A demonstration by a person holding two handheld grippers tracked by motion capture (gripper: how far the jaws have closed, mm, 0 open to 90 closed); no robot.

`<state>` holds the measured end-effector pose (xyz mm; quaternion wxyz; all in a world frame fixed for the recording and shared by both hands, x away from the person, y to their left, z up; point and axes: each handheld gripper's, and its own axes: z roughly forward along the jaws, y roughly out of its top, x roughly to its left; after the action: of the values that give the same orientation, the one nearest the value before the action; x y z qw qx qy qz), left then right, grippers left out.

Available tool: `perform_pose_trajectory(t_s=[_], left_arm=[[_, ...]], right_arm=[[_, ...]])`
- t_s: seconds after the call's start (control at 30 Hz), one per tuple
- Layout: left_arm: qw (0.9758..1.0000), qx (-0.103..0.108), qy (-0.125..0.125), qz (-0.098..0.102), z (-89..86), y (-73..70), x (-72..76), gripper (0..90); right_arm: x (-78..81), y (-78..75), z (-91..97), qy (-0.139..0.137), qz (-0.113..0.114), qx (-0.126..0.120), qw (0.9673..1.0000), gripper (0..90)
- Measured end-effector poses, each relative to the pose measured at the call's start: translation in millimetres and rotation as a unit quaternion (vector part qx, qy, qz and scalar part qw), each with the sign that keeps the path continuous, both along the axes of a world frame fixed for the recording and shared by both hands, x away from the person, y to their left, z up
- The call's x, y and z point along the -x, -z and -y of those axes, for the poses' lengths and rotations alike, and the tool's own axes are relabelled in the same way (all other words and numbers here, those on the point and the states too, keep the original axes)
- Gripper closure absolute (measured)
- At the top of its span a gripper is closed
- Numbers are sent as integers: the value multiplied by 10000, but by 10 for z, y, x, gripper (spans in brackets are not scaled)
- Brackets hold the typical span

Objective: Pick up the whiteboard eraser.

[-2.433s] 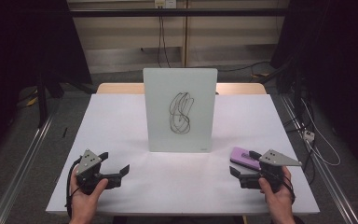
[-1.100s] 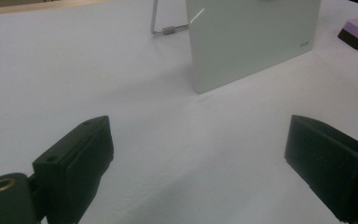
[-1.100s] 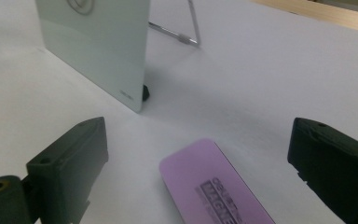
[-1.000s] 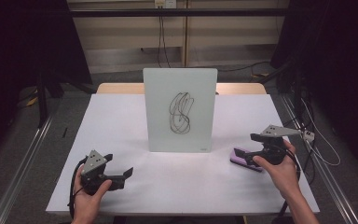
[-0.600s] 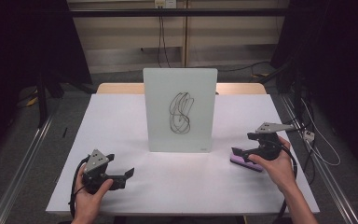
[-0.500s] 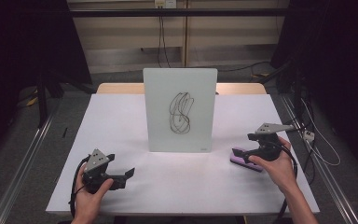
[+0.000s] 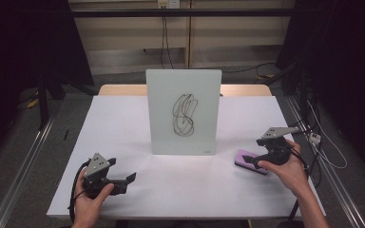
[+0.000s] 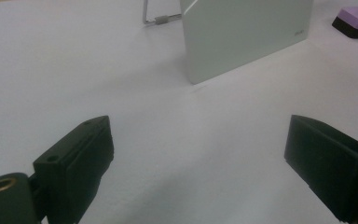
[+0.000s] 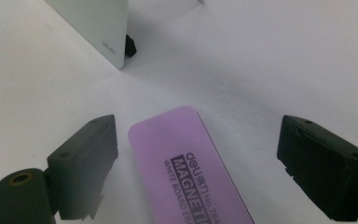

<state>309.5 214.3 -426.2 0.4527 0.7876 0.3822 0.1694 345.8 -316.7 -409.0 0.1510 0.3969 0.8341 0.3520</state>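
Note:
A white board point(image 7: 183, 111) stands upright mid-table with a black scribble point(image 7: 184, 114) on its face. A purple magnetic whiteboard eraser point(image 7: 240, 161) lies flat to its right. My right gripper point(image 7: 250, 161) is low over the eraser. In the right gripper view the eraser point(image 9: 186, 158) lies between the two jaws with a gap on each side. The jaws have just been closing and the pads point(image 9: 93, 149) are apart from it. My left gripper point(image 7: 130, 179) rests near the front left, open, and in its own view point(image 8: 200, 149) only bare table lies between the jaws.
A white sheet point(image 7: 123, 123) covers the table. A wire stand point(image 8: 156, 18) props the board from behind. Metal rails point(image 7: 24, 161) run along both sides on the floor, and cables point(image 7: 323, 147) lie at the right.
My right hand moved forward from the front edge to the eraser and set its jaws around it; they have narrowed a little. The left hand has not moved.

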Motion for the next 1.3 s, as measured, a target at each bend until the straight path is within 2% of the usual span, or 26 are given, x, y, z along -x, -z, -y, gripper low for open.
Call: perform_pose_trajectory(t_s=[0.07,0.23,0.3,0.57,0.73,0.9,1.13,1.3], left_arm=[[10000,-8,-11,-5,-5,0,2,78],[10000,-5,-2,-33,-16,3,4,78],[10000,-4,-12,-20,-13,3,5,77],[10000,-19,13,-58,-7,3,6,78],[10000,1,-6,-54,-1,8,11,78],[10000,5,-18,-40,-5,12,9,78],[10000,-44,-16,-58,-5,12,9,77],[9999,-84,-4,-70,6,23,2,77]], right_arm=[[6,9,13,-129,-89,22,9999,158],[3,42,29,-187,-250,212,9993,166],[-2,66,29,-212,-275,359,9988,178],[5,129,-1,-557,-400,839,9941,238],[-1,164,-1,-678,-536,1046,9908,337],[-8,180,-5,-764,-551,1112,9893,348],[-20,181,-17,-805,-524,1128,9890,350],[-63,163,-41,-934,-594,1255,9859,331]])
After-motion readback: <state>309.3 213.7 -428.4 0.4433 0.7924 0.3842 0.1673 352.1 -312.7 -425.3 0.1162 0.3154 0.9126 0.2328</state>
